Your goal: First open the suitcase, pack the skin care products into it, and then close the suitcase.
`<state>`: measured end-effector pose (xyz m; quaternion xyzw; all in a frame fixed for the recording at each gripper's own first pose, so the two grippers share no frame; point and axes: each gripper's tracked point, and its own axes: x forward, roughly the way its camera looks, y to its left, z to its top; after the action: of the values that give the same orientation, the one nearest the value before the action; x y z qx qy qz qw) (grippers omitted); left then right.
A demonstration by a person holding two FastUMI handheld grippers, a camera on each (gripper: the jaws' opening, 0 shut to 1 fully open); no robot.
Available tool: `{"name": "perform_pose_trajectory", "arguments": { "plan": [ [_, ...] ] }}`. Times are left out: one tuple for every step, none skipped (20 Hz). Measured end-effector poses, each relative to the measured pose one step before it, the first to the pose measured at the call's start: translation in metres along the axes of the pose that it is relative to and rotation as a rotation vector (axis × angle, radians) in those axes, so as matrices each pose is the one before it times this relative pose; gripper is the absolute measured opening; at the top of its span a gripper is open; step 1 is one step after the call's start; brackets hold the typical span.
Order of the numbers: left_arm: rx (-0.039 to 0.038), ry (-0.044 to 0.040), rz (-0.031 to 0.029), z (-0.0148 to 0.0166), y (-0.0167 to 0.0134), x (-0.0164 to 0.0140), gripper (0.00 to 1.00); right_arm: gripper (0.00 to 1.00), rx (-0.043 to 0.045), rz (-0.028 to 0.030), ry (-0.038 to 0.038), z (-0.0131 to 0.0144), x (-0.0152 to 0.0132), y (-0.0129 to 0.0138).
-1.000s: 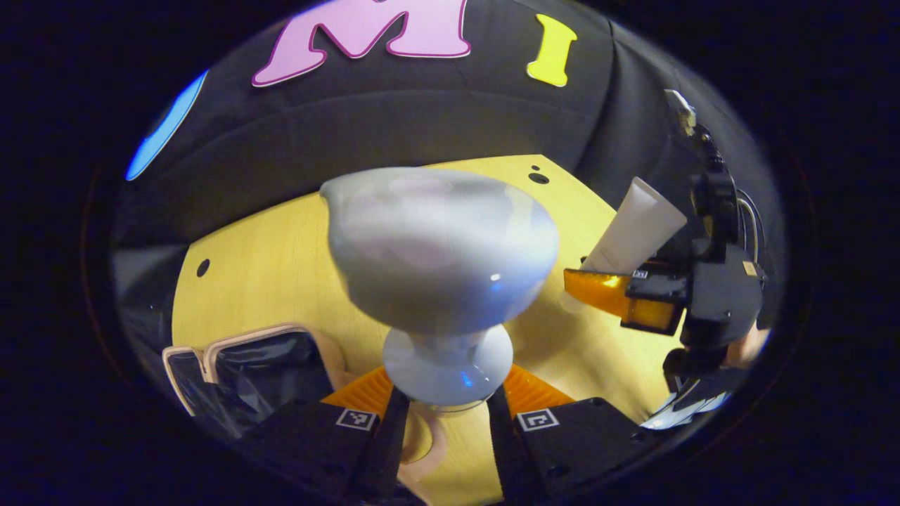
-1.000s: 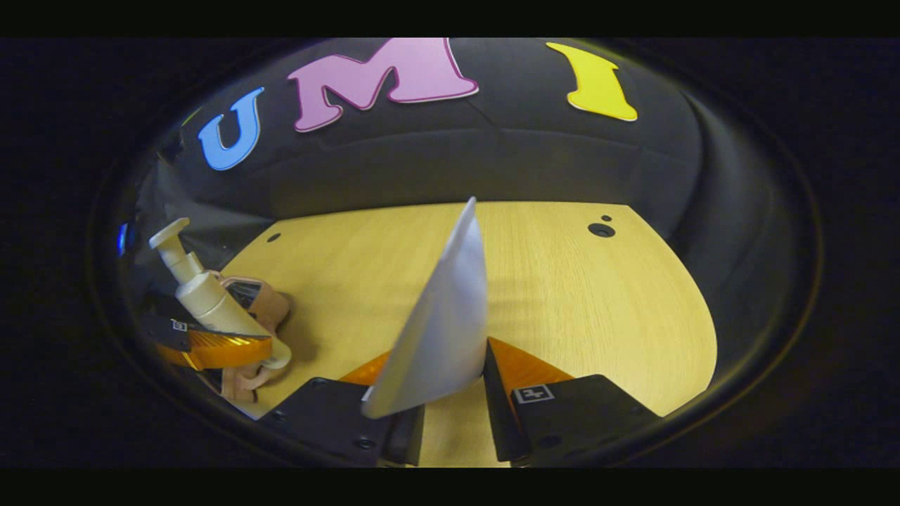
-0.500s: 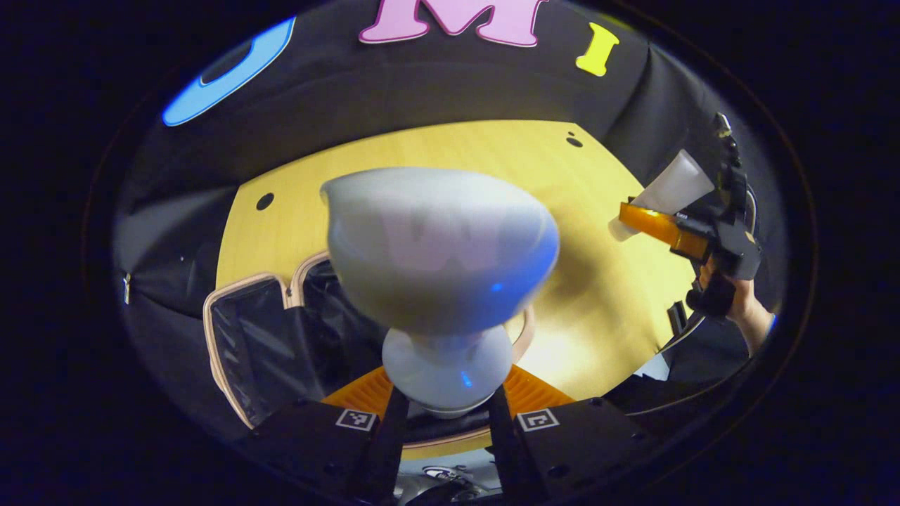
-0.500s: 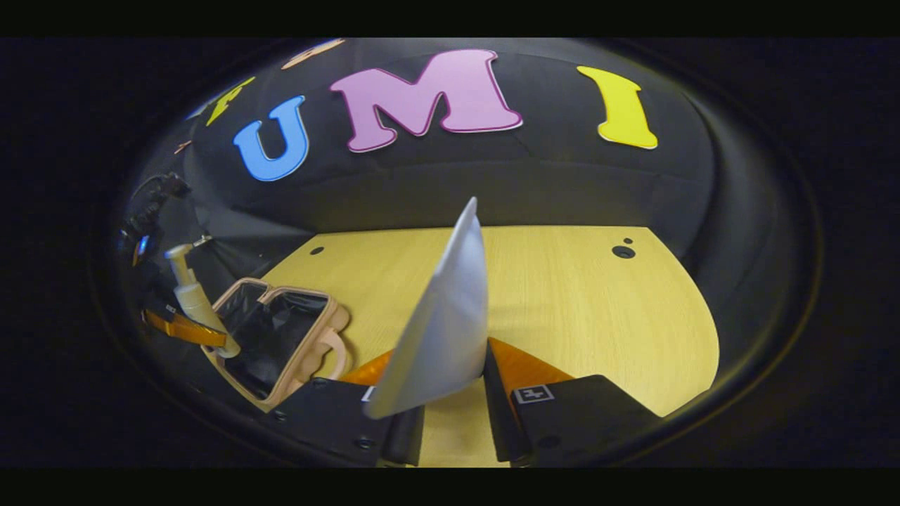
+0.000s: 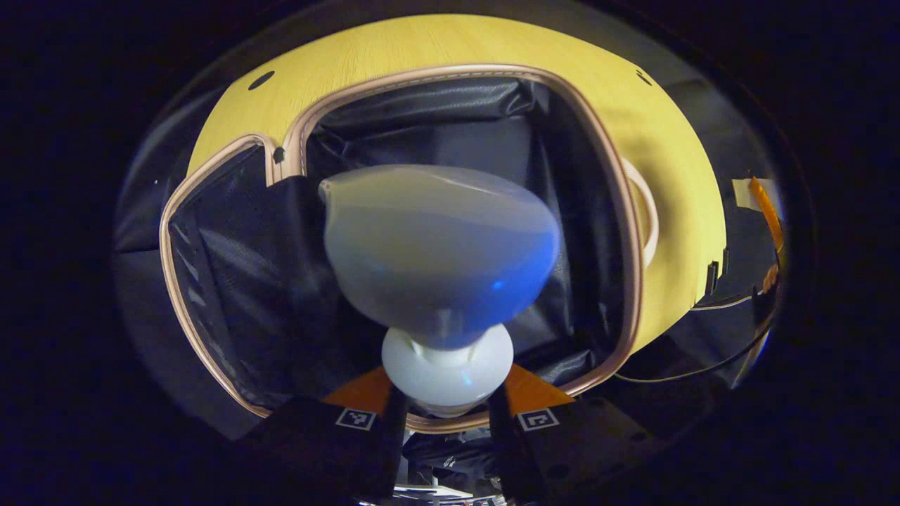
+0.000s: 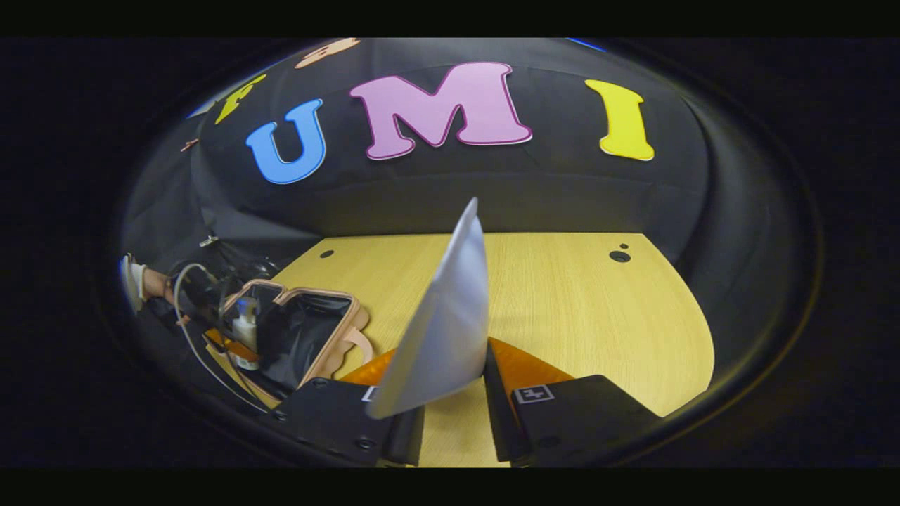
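Observation:
My left gripper (image 5: 444,414) is shut on a white pump bottle (image 5: 439,267), whose pump head looms large in the left gripper view. It hangs over the open suitcase (image 5: 633,211), a pink-rimmed case with black lining. My right gripper (image 6: 453,414) is shut on a white tube (image 6: 443,330) that stands upright between its fingers, held above the wooden table (image 6: 576,316). In the right gripper view the suitcase (image 6: 330,344) lies at the lower left, with the pump bottle (image 6: 245,330) and the left gripper (image 6: 228,348) over it.
The suitcase handle (image 5: 650,218) points toward the table's middle. Small round holes (image 6: 619,256) mark the tabletop. A hand (image 6: 151,282) and a cable (image 6: 184,309) show at the far left of the right gripper view. The black cloth wall (image 6: 534,190) closes the back.
My left gripper has tipped down and moved over the open suitcase with the pump bottle. The right gripper has stayed nearly still with the tube.

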<state>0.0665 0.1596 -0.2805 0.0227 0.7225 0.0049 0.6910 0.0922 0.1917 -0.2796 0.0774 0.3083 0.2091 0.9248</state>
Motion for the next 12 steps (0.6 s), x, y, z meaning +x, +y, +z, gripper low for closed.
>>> {"name": "perform_pose_trajectory", "arguments": {
  "plan": [
    [-0.00204, 0.02136, 0.00063, 0.00182, 0.00077, 0.00652, 0.58, 0.51, -0.00348, -0.00684, -0.00642, 0.00107, -0.00550, 0.00010],
    [0.00279, 0.01672, -0.01070, 0.00145, -0.00056, 0.00693, 0.58, 0.51, 0.00015, -0.00803, -0.00257, -0.00070, -0.00471, -0.00082],
    [-0.00928, 0.01713, -0.01498, 0.00056, -0.00249, 0.00602, 0.58, 0.51, 0.00214, -0.00812, -0.00153, -0.00041, -0.00468, -0.00094],
    [-0.01310, 0.01257, -0.01279, 0.00175, -0.00211, 0.00564, 0.58, 0.51, 0.00134, -0.00826, 0.00005, -0.00116, -0.00468, -0.00112],
    [0.00031, 0.00518, -0.01204, 0.00181, -0.00177, 0.00385, 0.61, 0.51, -0.00241, -0.00730, 0.00082, -0.00175, -0.00317, -0.00093],
    [0.00286, 0.00721, -0.00506, 0.00186, -0.00122, 0.00375, 0.62, 0.51, -0.00634, -0.00959, 0.00428, -0.00213, -0.00077, -0.00009],
    [-0.00127, 0.00514, -0.00130, 0.00056, -0.00022, 0.00258, 0.58, 0.51, -0.00618, -0.01027, 0.00923, -0.00321, -0.00103, -0.00149],
    [-0.00323, -0.00373, 0.00523, 0.00245, 0.00062, -0.00053, 0.55, 0.51, -0.00237, -0.00457, 0.00852, -0.00263, -0.00173, -0.00022],
    [0.00156, -0.01350, 0.00004, 0.00212, -0.00013, -0.00027, 0.65, 0.51, 0.00013, 0.00145, 0.00621, -0.00167, -0.00064, 0.00201],
    [0.00962, -0.01934, -0.00048, 0.00099, -0.00105, -0.00261, 0.62, 0.51, -0.00174, 0.00354, 0.00609, 0.00021, 0.00064, 0.00444],
    [0.01391, -0.02445, 0.00128, 0.00008, 0.00153, -0.00193, 0.63, 0.51, -0.00523, 0.00330, 0.01290, -0.00123, 0.00142, 0.00589],
    [0.01151, -0.01514, -0.00073, -0.00206, -0.00046, -0.00651, 0.62, 0.51, -0.01315, -0.00381, 0.01685, -0.00263, 0.00237, 0.00585]
  ]
}}
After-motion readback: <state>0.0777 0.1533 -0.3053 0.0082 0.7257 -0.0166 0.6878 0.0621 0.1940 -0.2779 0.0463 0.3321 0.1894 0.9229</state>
